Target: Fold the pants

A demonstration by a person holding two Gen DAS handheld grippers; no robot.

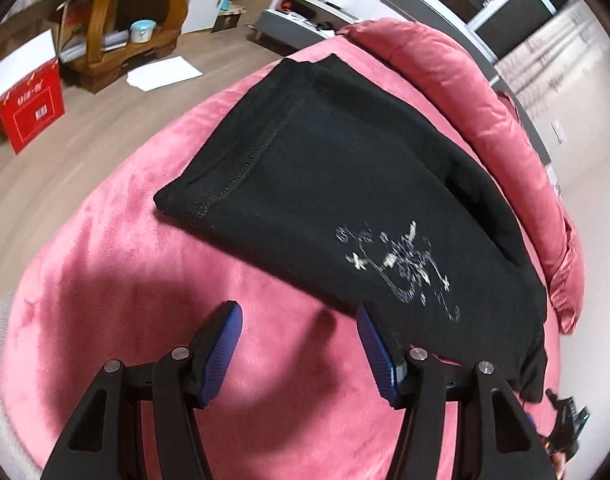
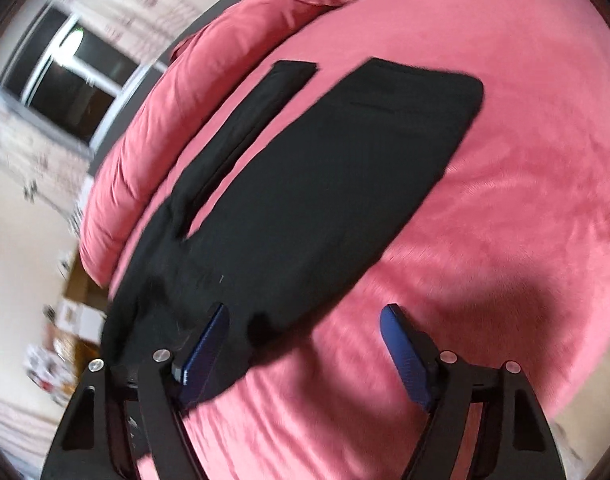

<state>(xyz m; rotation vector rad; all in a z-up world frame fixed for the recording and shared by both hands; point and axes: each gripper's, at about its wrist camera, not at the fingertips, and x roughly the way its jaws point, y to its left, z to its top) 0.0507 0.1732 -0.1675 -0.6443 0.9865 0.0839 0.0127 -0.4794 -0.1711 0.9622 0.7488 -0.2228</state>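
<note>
Black pants (image 1: 345,184) lie flat on a pink bed cover (image 1: 117,264), folded over, with a white print (image 1: 401,264) near the close edge. My left gripper (image 1: 299,320) is open and empty, just above the cover at the pants' near edge. In the right wrist view the pants (image 2: 305,200) stretch away, one narrow leg strip (image 2: 257,112) lying apart to the left. My right gripper (image 2: 305,320) is open and empty; its left finger (image 2: 205,348) is over the pants' near edge, its right finger over bare cover.
A rolled pink duvet (image 1: 505,112) borders the far side of the bed (image 2: 153,128). On the wooden floor stand a red box (image 1: 29,112), a wooden stand (image 1: 125,20) and white paper (image 1: 161,72). A window (image 2: 73,76) is at the left.
</note>
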